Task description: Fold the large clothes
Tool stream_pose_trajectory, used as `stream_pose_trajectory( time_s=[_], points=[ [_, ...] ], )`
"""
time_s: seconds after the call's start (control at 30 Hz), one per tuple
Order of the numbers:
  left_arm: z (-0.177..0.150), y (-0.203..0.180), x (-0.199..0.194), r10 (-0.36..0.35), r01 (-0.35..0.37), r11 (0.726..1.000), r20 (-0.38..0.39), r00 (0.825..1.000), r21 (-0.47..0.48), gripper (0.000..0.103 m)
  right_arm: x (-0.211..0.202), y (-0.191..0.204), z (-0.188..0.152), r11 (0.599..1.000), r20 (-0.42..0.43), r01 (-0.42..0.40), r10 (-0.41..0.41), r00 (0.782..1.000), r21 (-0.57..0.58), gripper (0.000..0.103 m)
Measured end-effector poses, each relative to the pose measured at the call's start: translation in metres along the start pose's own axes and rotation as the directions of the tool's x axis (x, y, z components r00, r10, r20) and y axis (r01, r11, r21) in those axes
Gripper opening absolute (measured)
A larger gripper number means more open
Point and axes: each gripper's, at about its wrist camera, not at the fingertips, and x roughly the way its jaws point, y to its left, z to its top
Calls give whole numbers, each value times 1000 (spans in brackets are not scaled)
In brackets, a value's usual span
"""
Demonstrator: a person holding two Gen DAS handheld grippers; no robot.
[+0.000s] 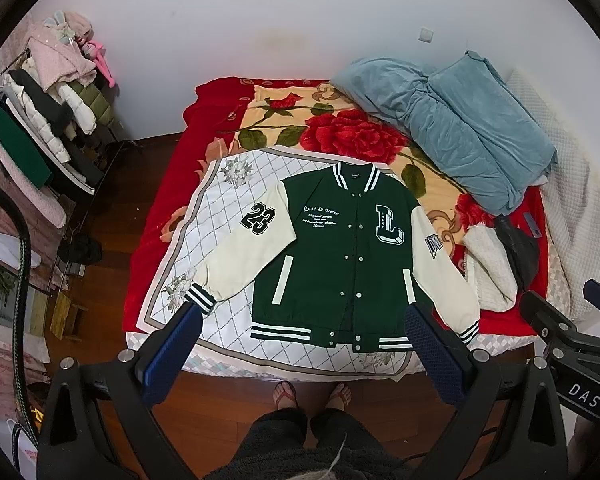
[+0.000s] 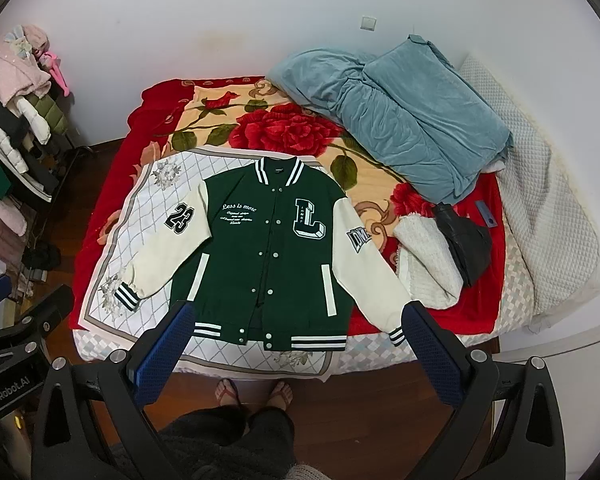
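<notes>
A green varsity jacket with cream sleeves lies flat, front up and buttoned, on a white diamond-pattern cloth at the near end of the bed. It also shows in the right wrist view. Both sleeves spread outward and down. My left gripper is open and empty, held above the jacket's hem. My right gripper is open and empty too, above the hem; its body shows at the right edge of the left wrist view.
A red rose blanket covers the bed. A folded blue quilt lies at the back right, a white knit piece and a dark garment beside the right sleeve. A clothes rack stands at left. My feet are at the bed's foot.
</notes>
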Motion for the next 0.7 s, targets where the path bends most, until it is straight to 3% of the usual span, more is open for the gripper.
stream_pose_trajectory(
  time_s=[0.7],
  points=[
    [9,1,-6,-9,9,1000,7,1000,-1,103,-11,4,3,1000,9,-3,3,1000,6,103]
  ],
)
